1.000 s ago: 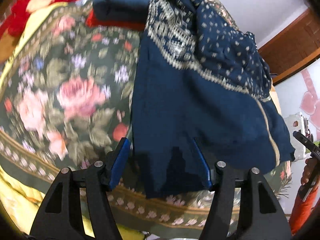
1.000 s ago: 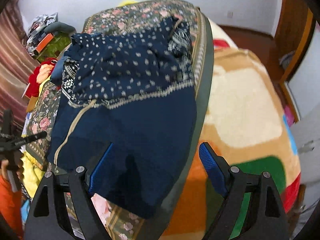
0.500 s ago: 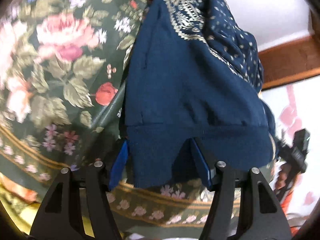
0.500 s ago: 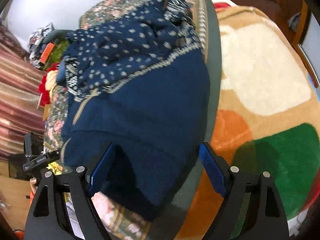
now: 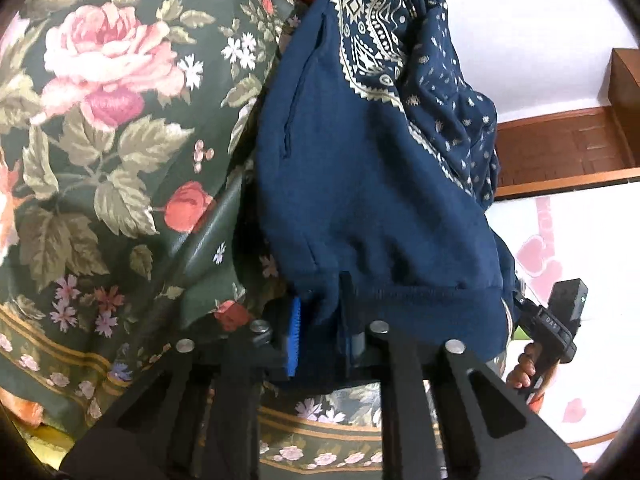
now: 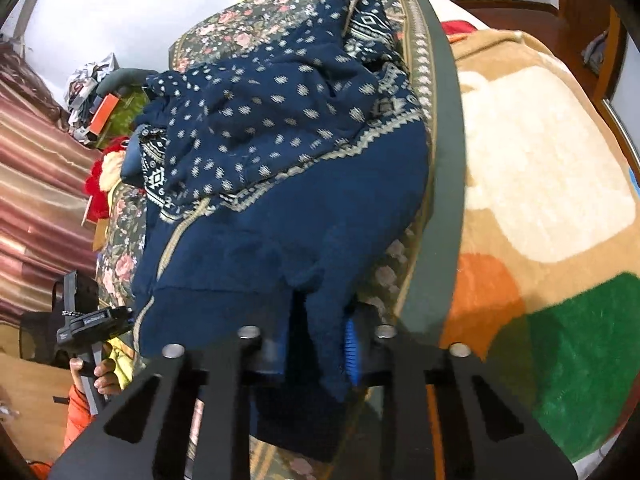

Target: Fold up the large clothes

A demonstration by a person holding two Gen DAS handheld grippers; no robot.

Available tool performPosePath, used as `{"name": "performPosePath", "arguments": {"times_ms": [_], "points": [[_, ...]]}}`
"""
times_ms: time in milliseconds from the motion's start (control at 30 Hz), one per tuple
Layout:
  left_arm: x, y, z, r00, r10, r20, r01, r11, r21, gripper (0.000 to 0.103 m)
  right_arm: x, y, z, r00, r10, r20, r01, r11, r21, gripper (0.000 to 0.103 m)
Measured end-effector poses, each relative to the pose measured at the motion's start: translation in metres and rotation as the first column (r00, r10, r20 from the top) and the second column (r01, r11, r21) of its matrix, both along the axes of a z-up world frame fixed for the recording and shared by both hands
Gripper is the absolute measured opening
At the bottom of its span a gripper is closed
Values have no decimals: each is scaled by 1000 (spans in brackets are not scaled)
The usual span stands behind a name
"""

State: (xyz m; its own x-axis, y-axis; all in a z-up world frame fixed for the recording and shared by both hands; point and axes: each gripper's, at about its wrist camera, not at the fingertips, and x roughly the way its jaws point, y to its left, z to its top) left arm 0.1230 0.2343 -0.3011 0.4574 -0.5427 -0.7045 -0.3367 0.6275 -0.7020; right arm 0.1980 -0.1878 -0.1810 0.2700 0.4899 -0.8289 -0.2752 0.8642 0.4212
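Observation:
A navy hooded sweater [image 5: 372, 184] with a cream patterned band and dotted top lies crumpled on the floral bedspread [image 5: 104, 120]. It also shows in the right wrist view [image 6: 288, 208]. My left gripper [image 5: 320, 332] is shut on the ribbed hem at one bottom corner. My right gripper [image 6: 316, 344] is shut on the hem at the other bottom corner. The blue pads are mostly buried in the cloth. Each gripper shows in the other's view, the right one [image 5: 556, 328] and the left one [image 6: 88, 324].
The floral bedspread [image 6: 424, 52] overlies a tan, orange and green blanket [image 6: 540, 184] on the bed. Red and yellow items [image 6: 100, 176] and clutter [image 6: 92, 92] lie at the far side. A striped curtain [image 6: 36, 168] hangs on the left. Wooden furniture [image 5: 560, 152] stands by the wall.
Both grippers moved forward onto the sweater's hem and closed on it. They were open a second ago.

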Motion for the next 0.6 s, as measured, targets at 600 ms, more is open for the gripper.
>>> {"name": "performPosePath", "arguments": {"times_ms": [600], "points": [[66, -14, 186, 927, -58, 370, -104, 908, 405, 9, 45, 10, 76, 973, -36, 226, 21, 997, 67, 9]]}}
